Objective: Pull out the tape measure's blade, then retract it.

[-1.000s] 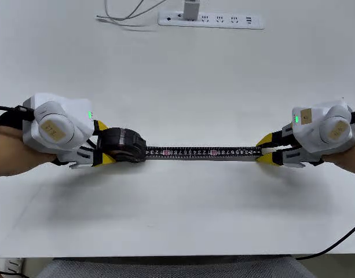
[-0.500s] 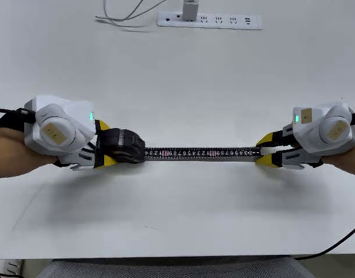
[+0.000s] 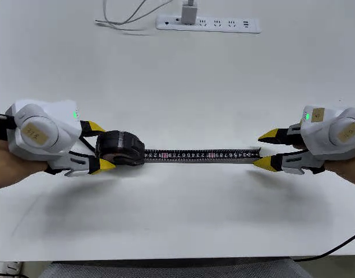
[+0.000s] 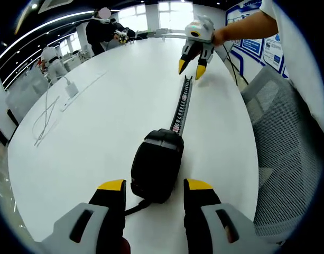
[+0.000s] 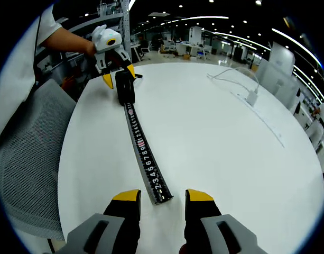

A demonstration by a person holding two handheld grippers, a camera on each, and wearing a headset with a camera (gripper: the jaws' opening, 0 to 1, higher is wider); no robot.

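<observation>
Top of charger (image 3: 189, 9) on power strip (image 3: 223, 24), table's (image 3: 177, 87) far edge: cut off. Left gripper view: blade (image 4: 182, 106) numerals too small to read.

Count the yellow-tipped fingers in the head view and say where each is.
4. Two on the left gripper, either side of the tape measure case; two on the right gripper, flanking the end of the blade. None appear hidden.

The white table (image 3: 183, 75) carries the tape measure (image 3: 120, 148), its blade (image 3: 203, 155) extended, and a power strip (image 3: 208, 23).
</observation>
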